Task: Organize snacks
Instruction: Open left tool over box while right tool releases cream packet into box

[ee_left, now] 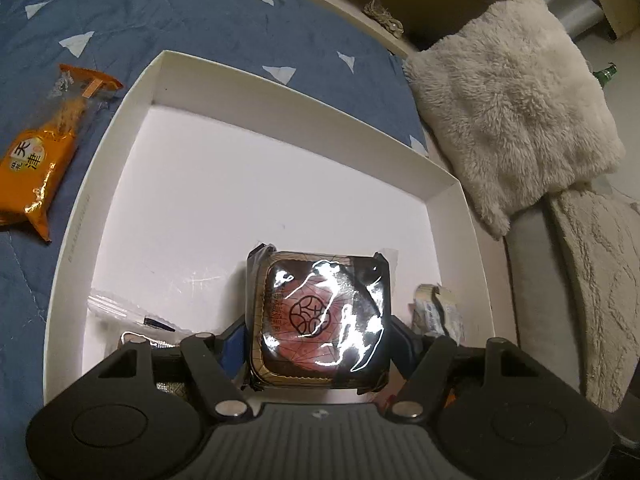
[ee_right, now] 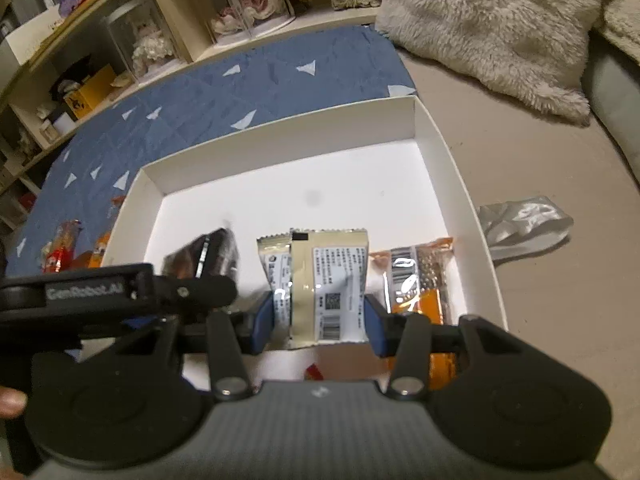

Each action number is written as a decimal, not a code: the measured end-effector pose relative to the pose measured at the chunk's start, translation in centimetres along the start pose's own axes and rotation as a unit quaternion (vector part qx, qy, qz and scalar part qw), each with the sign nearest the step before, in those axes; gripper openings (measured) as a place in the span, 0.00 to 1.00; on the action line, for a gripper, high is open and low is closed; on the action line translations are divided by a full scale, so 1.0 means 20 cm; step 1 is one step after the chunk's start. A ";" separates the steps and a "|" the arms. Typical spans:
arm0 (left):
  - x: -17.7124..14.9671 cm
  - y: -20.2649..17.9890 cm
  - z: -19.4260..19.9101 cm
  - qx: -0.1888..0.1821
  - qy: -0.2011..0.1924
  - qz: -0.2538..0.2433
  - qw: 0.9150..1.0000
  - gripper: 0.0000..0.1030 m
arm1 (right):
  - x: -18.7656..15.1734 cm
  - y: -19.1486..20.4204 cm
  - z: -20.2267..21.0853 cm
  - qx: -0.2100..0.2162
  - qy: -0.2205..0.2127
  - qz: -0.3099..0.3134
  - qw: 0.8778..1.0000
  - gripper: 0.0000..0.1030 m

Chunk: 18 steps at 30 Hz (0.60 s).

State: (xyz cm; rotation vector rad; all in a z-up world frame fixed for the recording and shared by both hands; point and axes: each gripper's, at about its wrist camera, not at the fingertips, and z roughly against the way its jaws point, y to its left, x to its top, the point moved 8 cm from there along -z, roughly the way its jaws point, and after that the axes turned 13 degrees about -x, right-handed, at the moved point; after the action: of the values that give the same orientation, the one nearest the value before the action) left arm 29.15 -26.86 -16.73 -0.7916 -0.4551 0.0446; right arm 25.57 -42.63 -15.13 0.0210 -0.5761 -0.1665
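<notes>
A bed carries everything, spread with a blue quilt (ee_left: 192, 20) patterned with pale triangles. A white open box (ee_left: 100, 160) sits on it at frame centre. At the left of the left wrist view an orange snack packet (ee_left: 36, 164) lies on the quilt beside the box. In the right wrist view a silver foil packet (ee_right: 524, 224) lies right of the box, and a fluffy cream cushion (ee_right: 492, 28) rests at upper right.

I see a blue quilt (ee_left: 180, 32) with pale triangles spread under everything, and a fluffy cream cushion (ee_left: 516, 108) lying beside it. On my right camera, a wooden shelf (ee_right: 120, 40) holds clear display cases (ee_right: 240, 4) with figurines.
</notes>
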 end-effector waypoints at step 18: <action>-0.01 -0.06 0.05 0.010 0.024 -0.030 0.999 0.74 | -0.03 -0.01 0.02 -0.044 0.009 0.027 0.999 0.59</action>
State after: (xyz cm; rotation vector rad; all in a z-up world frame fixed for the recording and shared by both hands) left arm 28.47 -27.08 -15.30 -0.7572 -0.4324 -0.0256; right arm 24.79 -42.81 -15.06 -0.0780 -0.5508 -0.1379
